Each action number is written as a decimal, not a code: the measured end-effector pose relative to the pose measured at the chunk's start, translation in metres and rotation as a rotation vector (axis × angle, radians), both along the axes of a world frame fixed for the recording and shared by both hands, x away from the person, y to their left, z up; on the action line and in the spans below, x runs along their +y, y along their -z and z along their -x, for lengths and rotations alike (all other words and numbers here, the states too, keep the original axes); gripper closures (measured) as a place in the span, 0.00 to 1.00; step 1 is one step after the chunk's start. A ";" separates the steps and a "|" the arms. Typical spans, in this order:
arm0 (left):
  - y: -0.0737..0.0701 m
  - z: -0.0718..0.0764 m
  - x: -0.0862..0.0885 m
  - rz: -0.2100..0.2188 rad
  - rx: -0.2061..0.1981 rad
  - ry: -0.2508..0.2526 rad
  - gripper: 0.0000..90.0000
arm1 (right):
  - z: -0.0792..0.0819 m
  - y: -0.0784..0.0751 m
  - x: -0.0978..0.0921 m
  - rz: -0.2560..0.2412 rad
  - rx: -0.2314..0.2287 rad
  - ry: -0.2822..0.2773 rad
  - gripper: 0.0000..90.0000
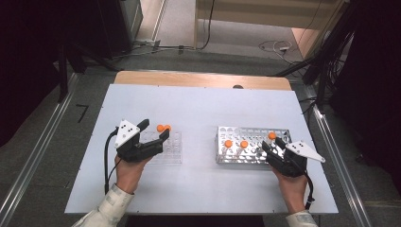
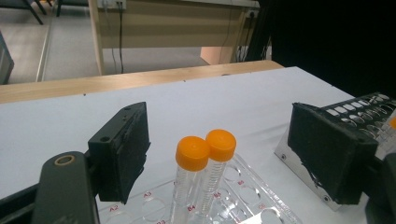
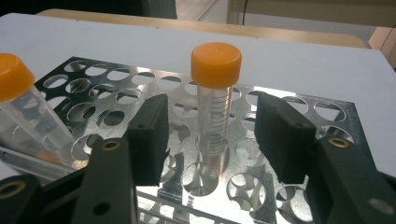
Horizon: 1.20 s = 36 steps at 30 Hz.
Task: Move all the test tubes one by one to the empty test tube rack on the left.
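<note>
On the white table (image 1: 198, 179) stand two racks. The left gripper (image 1: 155, 130) hovers over the clear plastic rack (image 1: 170, 153), its jaws wide apart and holding nothing. In the left gripper view, two tubes with orange caps (image 2: 205, 149) stand upright side by side in this rack, between the jaws but not touched by them. The right gripper (image 1: 273, 145) is at the metal rack (image 1: 246, 127). Its jaws are also apart, one on each side of an upright tube (image 3: 215, 107) with an orange cap, near it but not touching. Another tube (image 3: 28, 112) leans at the left in the right gripper view.
</note>
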<state>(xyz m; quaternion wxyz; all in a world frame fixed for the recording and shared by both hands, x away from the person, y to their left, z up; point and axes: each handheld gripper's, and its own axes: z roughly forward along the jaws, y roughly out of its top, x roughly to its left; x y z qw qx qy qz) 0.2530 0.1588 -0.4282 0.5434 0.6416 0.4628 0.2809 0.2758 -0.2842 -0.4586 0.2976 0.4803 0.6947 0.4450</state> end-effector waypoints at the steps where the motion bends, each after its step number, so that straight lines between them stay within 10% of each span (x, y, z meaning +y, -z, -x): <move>1: 0.000 0.000 0.000 0.001 0.001 0.000 0.23 | -0.001 0.000 0.000 0.004 0.000 0.000 0.52; 21: 0.000 0.000 -0.001 0.002 0.006 0.006 0.23 | -0.009 0.008 0.005 0.039 0.006 0.007 0.79; 36: 0.000 0.001 -0.001 0.002 0.003 0.005 0.22 | 0.001 -0.010 0.003 -0.001 -0.066 0.022 0.80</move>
